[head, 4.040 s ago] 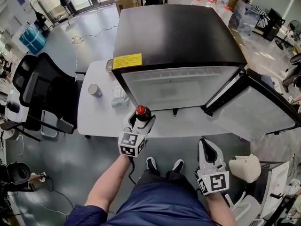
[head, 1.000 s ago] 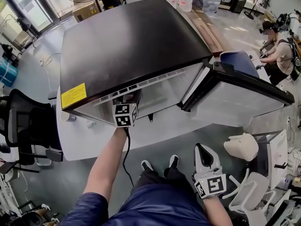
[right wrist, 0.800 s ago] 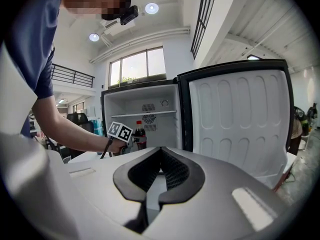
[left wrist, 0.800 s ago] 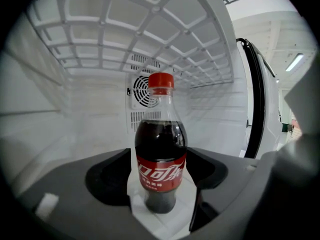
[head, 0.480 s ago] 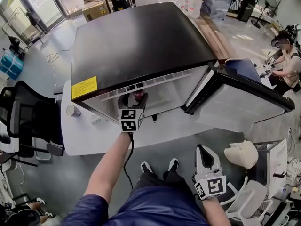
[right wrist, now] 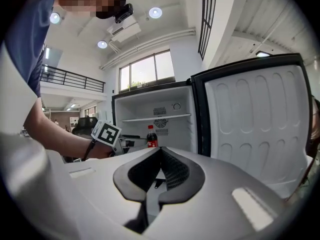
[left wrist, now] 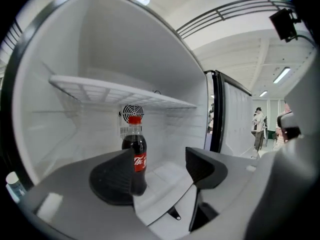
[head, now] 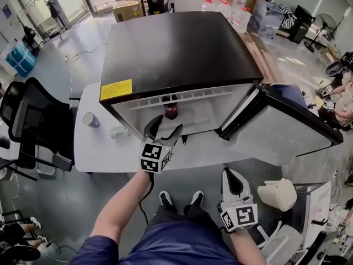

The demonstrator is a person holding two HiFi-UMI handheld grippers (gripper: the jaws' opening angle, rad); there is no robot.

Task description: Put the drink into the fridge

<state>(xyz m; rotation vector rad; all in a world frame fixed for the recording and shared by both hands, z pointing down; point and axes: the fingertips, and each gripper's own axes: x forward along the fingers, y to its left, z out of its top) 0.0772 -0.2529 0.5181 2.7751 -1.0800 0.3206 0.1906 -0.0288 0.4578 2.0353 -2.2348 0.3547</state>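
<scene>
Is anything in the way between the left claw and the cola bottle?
No, nothing visible. The cola bottle stands upright inside the fridge. The open left claw is in front of it, with only bare fridge floor between.

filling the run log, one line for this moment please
cola bottle upright inside fridge | left gripper open, clear of bottle | right gripper shut, empty | door open

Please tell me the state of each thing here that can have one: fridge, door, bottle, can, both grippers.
Black-topped white fridge: open, one bottle inside.
White fridge door: swung wide open.
Red-capped dark cola bottle: upright, capped, below the wire shelf, apart from the jaws.
Left gripper: open, empty.
Right gripper: shut, empty.
Silver can: upright on the white table.
</scene>
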